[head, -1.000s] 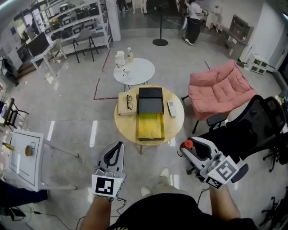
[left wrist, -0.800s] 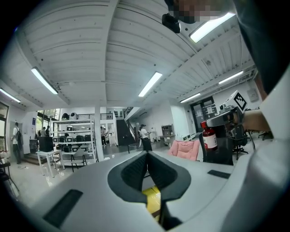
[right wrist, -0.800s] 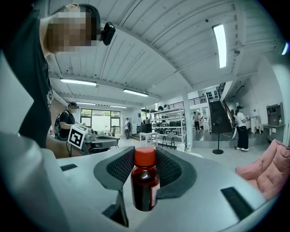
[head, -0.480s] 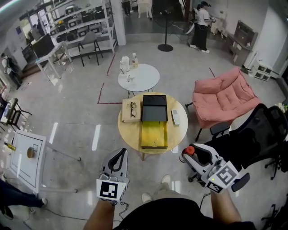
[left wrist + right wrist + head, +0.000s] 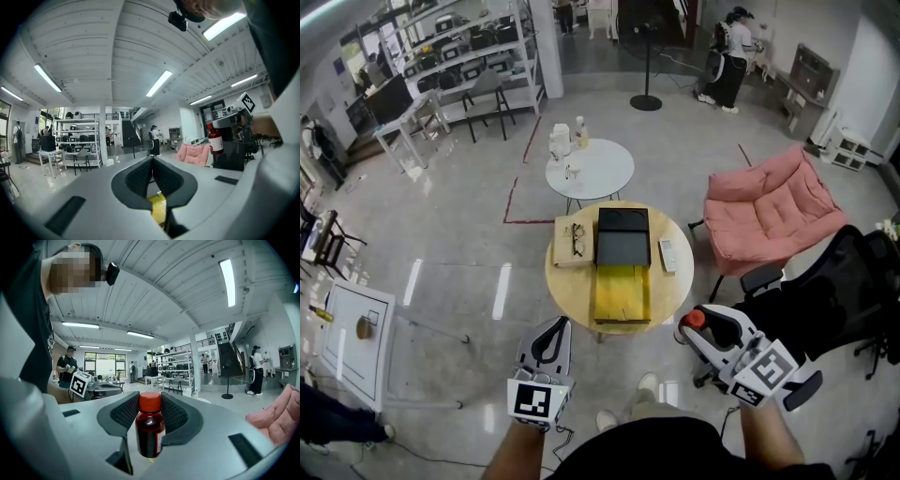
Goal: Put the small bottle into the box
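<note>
The small bottle [image 5: 150, 428], dark red-brown with a red cap, stands upright between the pads of my right gripper [image 5: 150, 412], which is shut on it. In the head view that gripper [image 5: 697, 323] is at the lower right, short of the round wooden table [image 5: 673, 281], with the bottle's cap [image 5: 695, 319] showing. The box [image 5: 622, 236] lies open on the table, black inside, with a yellow panel [image 5: 621, 292] in front of it. My left gripper [image 5: 552, 331] hangs at the lower left, jaws shut and holding nothing [image 5: 152, 159]. The left gripper view also shows the bottle [image 5: 214, 140].
A book with glasses [image 5: 571, 240] lies left of the box and a remote [image 5: 667, 253] right of it. Behind stands a white round table [image 5: 591, 171] with containers. A pink armchair [image 5: 773, 211] and a black office chair [image 5: 839, 281] are to the right.
The round table and box have slid slightly lower and to the right in the head view. Both grippers stay low in the frame, the right still holding the bottle.
</note>
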